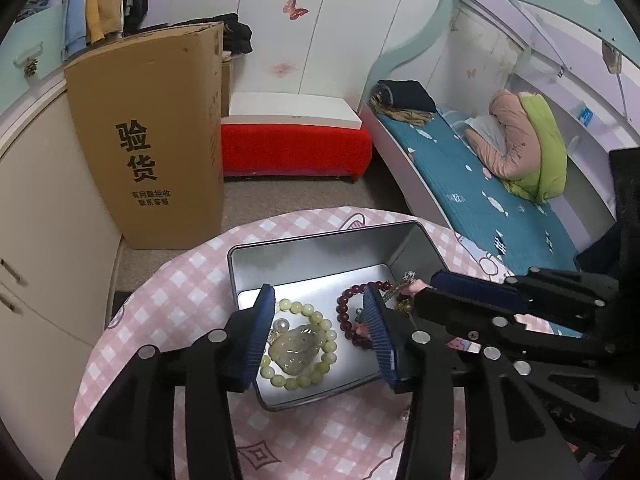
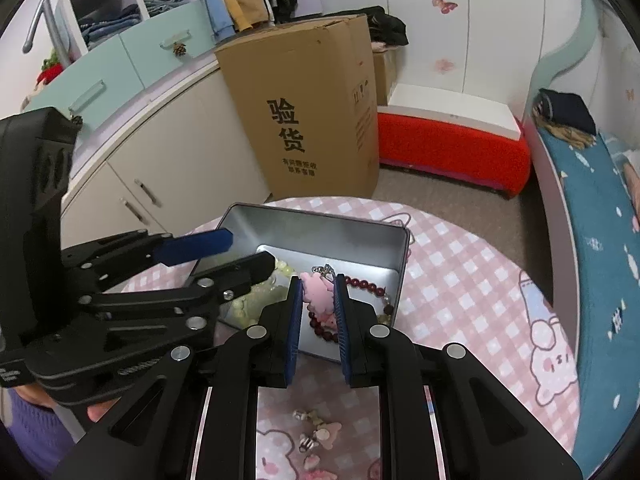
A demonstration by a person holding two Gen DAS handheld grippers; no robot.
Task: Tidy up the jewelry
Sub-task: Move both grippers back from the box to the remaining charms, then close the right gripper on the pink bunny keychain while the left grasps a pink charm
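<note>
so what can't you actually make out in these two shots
- Pink charm, right wrist view: the right gripper is shut on it; its fingers cover both sides.
- Dark red bracelet, left wrist view: part hidden behind the left gripper finger; right wrist view: the charm covers part.
- Pale green bracelet, right wrist view: mostly behind the left gripper.
- Small charms on the tablecloth, right wrist view: too small and blurred to identify.

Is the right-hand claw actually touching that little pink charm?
Touching. The right wrist view shows the right gripper with both blue pads pressed against the pink charm, held above the tin.
</note>
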